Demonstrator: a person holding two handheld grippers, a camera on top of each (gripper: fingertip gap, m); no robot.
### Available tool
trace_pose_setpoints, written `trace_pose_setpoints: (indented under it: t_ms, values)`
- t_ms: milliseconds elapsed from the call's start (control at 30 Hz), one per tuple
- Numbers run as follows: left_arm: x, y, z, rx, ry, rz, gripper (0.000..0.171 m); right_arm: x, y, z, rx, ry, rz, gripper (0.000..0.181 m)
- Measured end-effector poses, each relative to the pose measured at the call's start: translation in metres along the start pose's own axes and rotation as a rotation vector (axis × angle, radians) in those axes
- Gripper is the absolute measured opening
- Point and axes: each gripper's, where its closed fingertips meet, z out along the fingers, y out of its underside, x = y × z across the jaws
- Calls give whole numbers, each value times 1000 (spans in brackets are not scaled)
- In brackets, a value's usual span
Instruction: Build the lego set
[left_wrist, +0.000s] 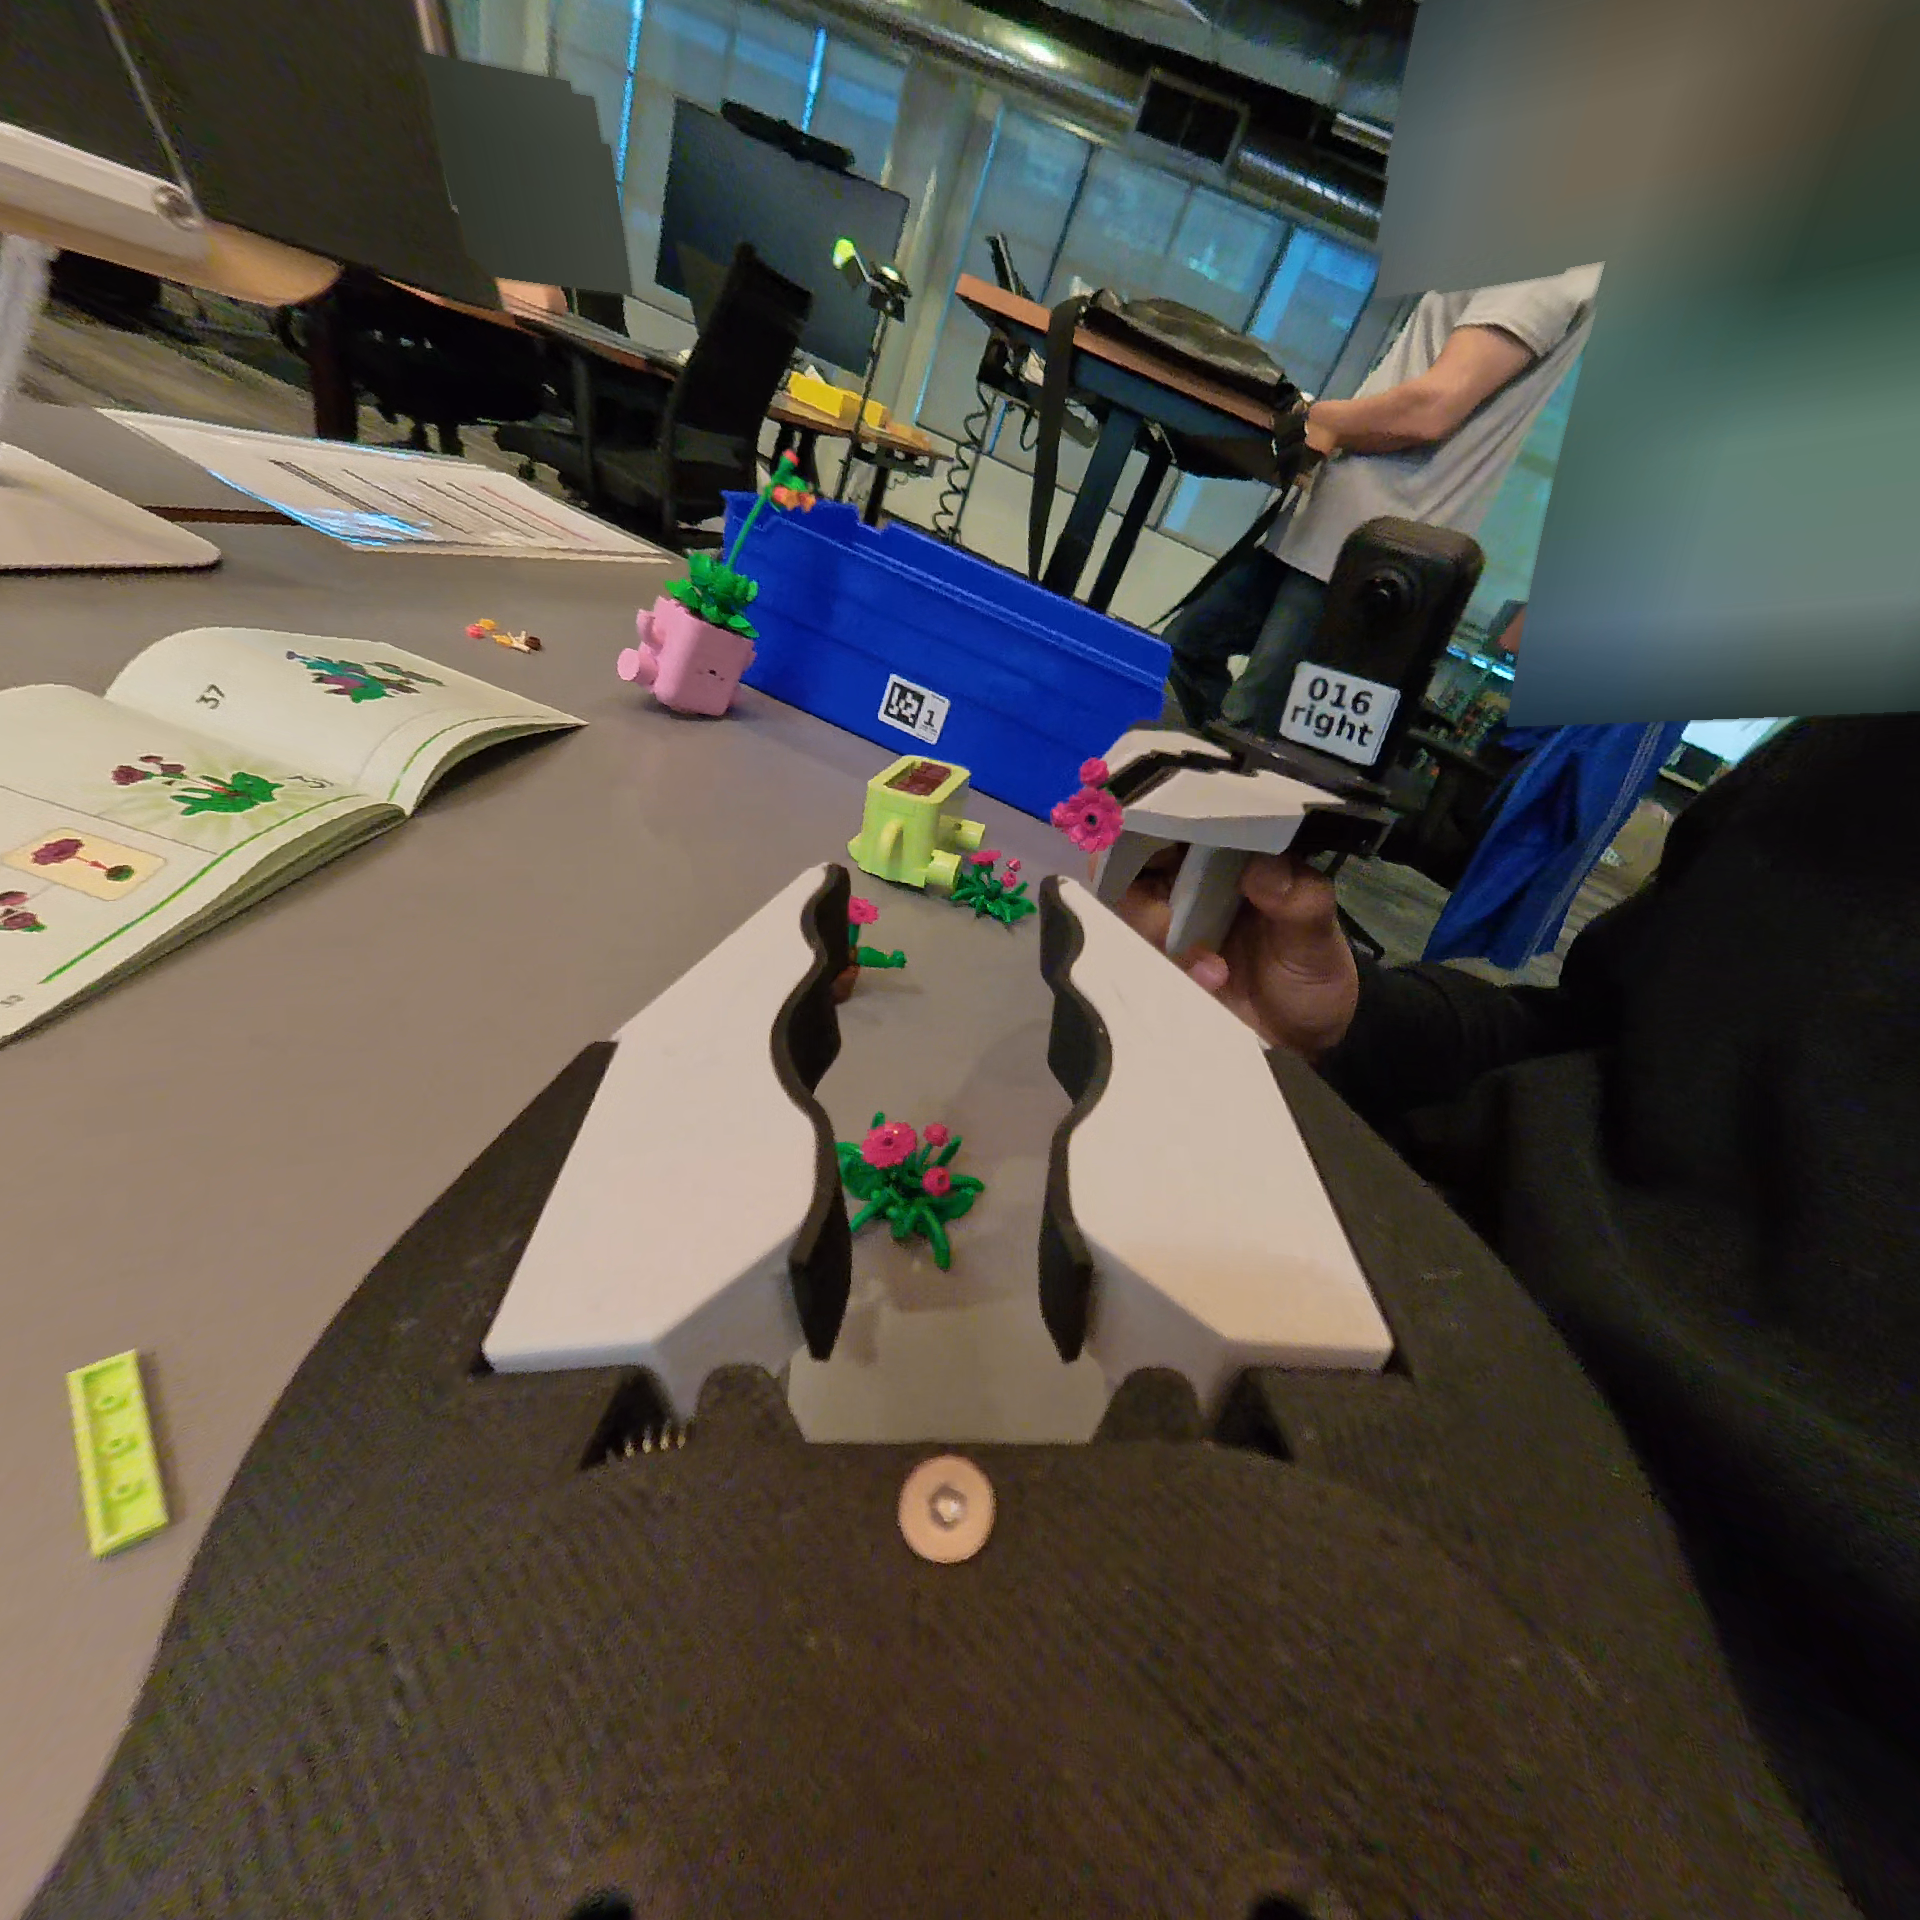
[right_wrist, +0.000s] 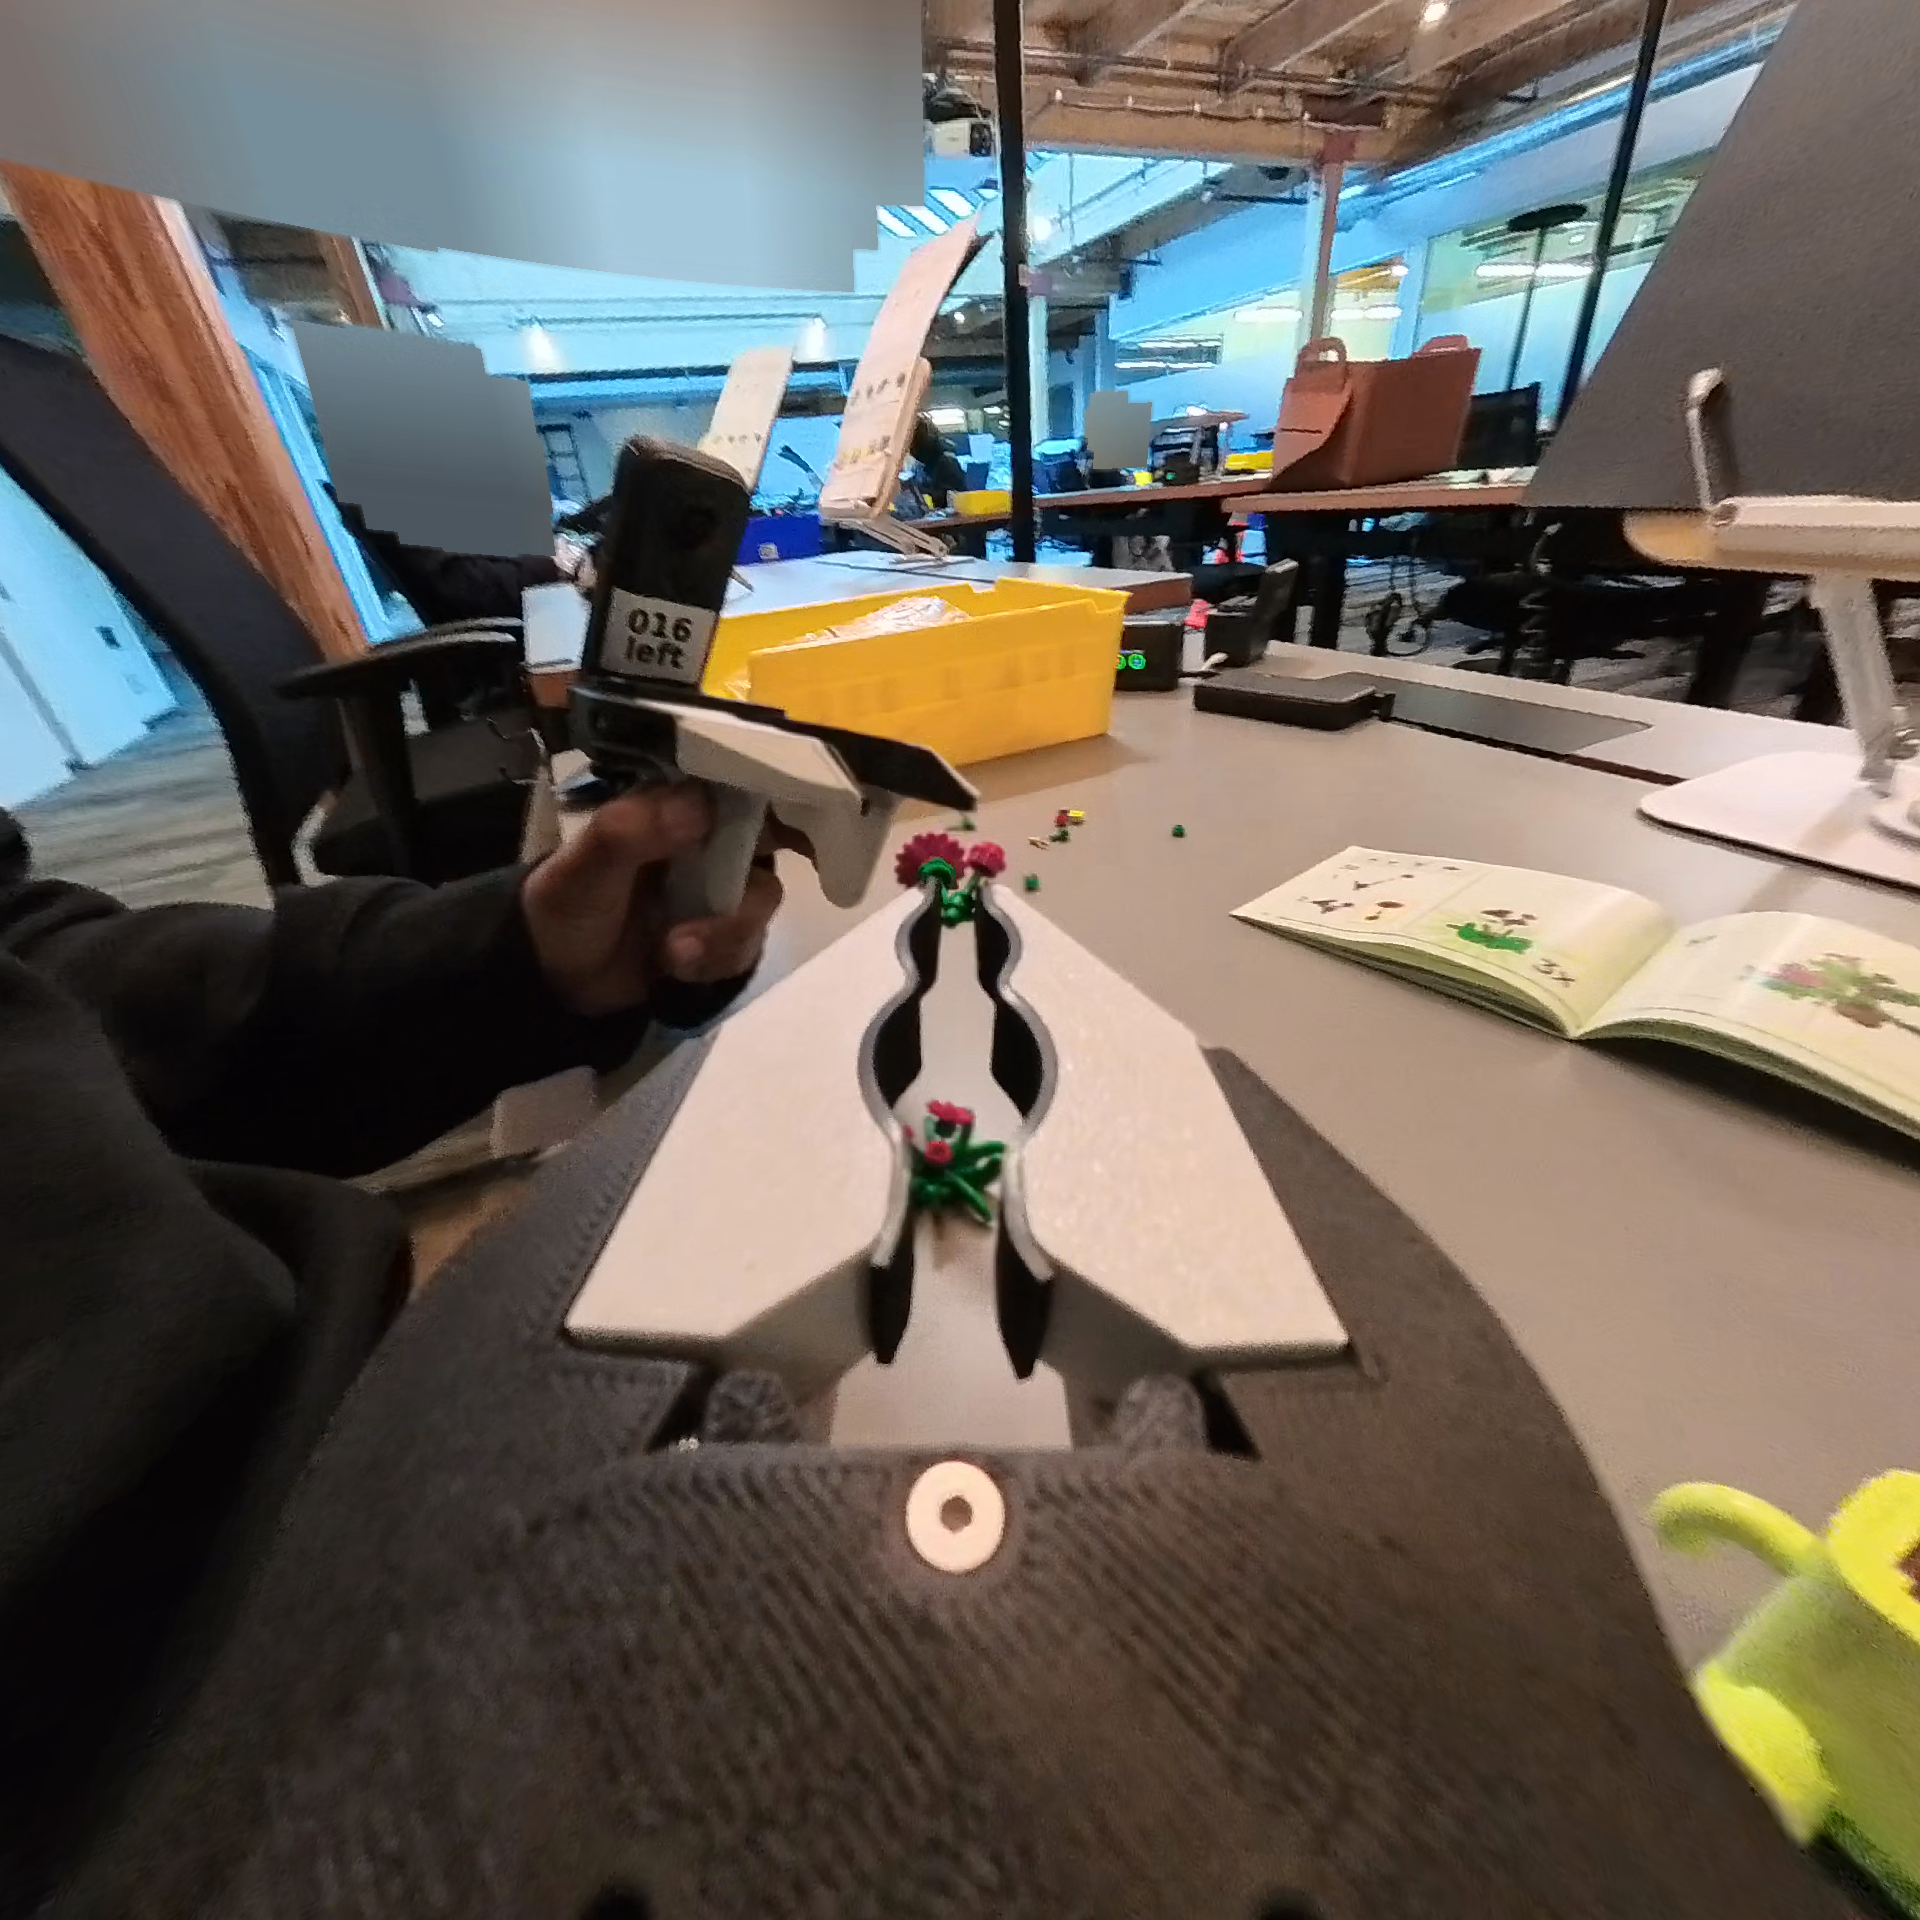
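My left gripper (left_wrist: 940, 894) is open and empty, low over the grey table (left_wrist: 416, 1039). A small green plant with pink flowers (left_wrist: 904, 1179) lies on the table between its fingers, touching neither. My right gripper (right_wrist: 956, 902) is shut on a green stem with two pink flowers (right_wrist: 951, 868) and holds it in the air. It shows in the left wrist view (left_wrist: 1114, 800) with the flower (left_wrist: 1086, 816) at its tips, right of the lime green pot (left_wrist: 914, 831). The left gripper also shows in the right wrist view (right_wrist: 961, 795), just left of the held flowers.
An open instruction booklet (left_wrist: 208, 790) lies at left. A pink pot with a plant (left_wrist: 691, 655) and a blue bin (left_wrist: 935, 644) stand behind. More flower pieces (left_wrist: 992, 883) lie by the lime pot, and a lime plate (left_wrist: 114, 1449) at near left. A yellow bin (right_wrist: 935, 665) shows in the right wrist view. Left tips to right tips: about 6 cm. About 15 cm separates my right fingertips from the lime green pot (left_wrist: 914, 831).
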Motion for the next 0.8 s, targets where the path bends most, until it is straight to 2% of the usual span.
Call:
trace_pose_setpoints:
  t_ms: [333,433,600,800]
  values:
    - [30,21,18,-115,106,100,39,-8,0,3,23,-69,132,4]
    - [35,28,25,-143,113,121,39,-12,-3,7,60,-126,237,4]
    - [43,27,30,-126,119,135,35,-13,-1,13,66,-200,427,4]
    - [37,18,31,-73,44,171,21,-9,2,15,63,-217,524,3]
